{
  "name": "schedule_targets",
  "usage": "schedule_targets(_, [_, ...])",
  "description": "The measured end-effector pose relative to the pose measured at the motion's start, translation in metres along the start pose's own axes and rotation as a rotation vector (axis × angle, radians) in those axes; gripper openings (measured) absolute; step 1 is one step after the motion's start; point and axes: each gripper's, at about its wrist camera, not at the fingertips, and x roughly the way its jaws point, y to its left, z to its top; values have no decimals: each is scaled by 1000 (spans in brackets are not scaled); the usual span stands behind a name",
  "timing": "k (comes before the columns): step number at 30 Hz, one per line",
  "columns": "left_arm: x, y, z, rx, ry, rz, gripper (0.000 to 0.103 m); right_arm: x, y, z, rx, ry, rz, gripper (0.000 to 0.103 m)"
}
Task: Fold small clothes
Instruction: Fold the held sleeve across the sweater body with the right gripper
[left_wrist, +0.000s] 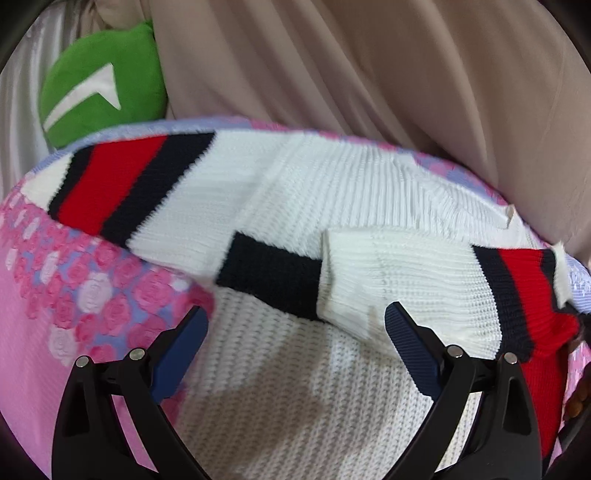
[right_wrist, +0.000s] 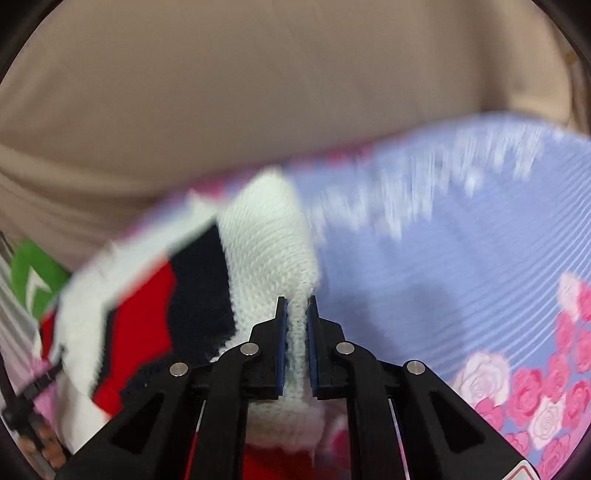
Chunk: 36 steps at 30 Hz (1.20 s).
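Knit and soft, the sweater (left_wrist: 295, 206) lies on the floral sheet (left_wrist: 74, 295); likely light, floppy. Right gripper (right_wrist: 295, 306) pinches its white edge; left gripper (left_wrist: 295, 321) gapes above it.

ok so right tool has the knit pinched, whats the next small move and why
Probably carry the pinched white fold across onto the sweater body. The right tool is shut on it, while the left tool hangs open over the sweater's middle, gripping nothing, with a striped sleeve already folded in.
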Motion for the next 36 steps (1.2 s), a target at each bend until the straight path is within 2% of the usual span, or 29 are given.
schedule_targets(1, [5, -1, -1, -10, 18, -1, 94, -7, -6, -3, 26, -31, 23, 12])
schedule_targets(3, [3, -3, -2, -1, 0, 7, 94, -28, -9, -6, 55, -75, 64, 16])
schedule_targets(6, [-3, 2, -2, -32, -6, -34, 95, -50, -8, -13, 45, -128, 98, 29])
schedule_targets(8, [3, 4, 0, -57, 9, -31, 95, -46, -6, -14, 43, -110, 103, 43])
schedule_targets(10, [11, 0, 4, -70, 19, -18, 97, -39, -4, -10, 29, -89, 78, 46])
schedule_targets(12, [13, -8, 8, -60, 18, -20, 95, -27, 3, -5, 15, -62, 75, 54])
schedule_targets(13, [14, -13, 9, -47, 17, -45, 90, -22, 10, -4, 15, -53, 67, 55])
schedule_targets(14, [15, -19, 10, -34, 30, -61, 71, -17, 14, -3, 12, -42, 51, 54])
schedule_targets(15, [18, -25, 12, -13, 41, -40, 59, -11, 17, 0, 4, -23, 30, 48])
schedule_targets(16, [19, -29, 14, 6, 31, -10, 49, -6, 23, -1, -10, -5, 24, 19])
schedule_targets(17, [18, -31, 17, 27, 10, 33, 22, -8, 28, 0, -21, -15, 30, 18])
schedule_targets(18, [14, -30, 21, 30, -14, 65, 1, -16, 32, -1, -30, -53, 47, 17])
schedule_targets(20, [1, -20, 31, -14, -63, 4, 0, -49, 40, -2, -33, -184, 117, 15])
schedule_targets(21, [-7, -15, 36, -33, -103, 19, 0, -60, 39, -3, -17, -228, 153, 15])
schedule_targets(22, [-15, -10, 40, -47, -148, 33, 0, -62, 35, -5, -1, -246, 148, 15])
schedule_targets(23, [-15, -6, 42, -54, -157, 50, 0, -54, 31, -5, 3, -225, 106, 16])
schedule_targets(25, [0, -2, 43, -54, -97, 49, 0, -9, 22, -8, -12, -49, -8, 16])
schedule_targets(26, [5, 0, 39, -59, -63, 35, 0, -5, 15, -11, 30, -32, 9, 17])
schedule_targets(28, [10, 2, 31, -58, -21, -44, 1, -21, 13, -6, 46, -72, 62, 18])
schedule_targets(29, [9, 0, 26, -42, -18, -51, 8, -27, 14, -6, 43, -80, 74, 20])
schedule_targets(30, [8, -4, 23, -18, -18, -53, 25, -30, 16, -6, 33, -85, 75, 20])
schedule_targets(31, [7, -8, 20, -5, -21, -58, 35, -34, 17, -7, 20, -94, 72, 23])
schedule_targets(32, [8, -13, 19, 6, -22, -58, 54, -36, 17, -9, 14, -98, 70, 23])
schedule_targets(34, [16, -25, 16, 37, -5, -54, 57, -40, 19, -13, 9, -99, 77, 23])
schedule_targets(36, [27, -35, 11, 54, 55, -71, 57, -44, 21, -19, -5, -104, 72, 24])
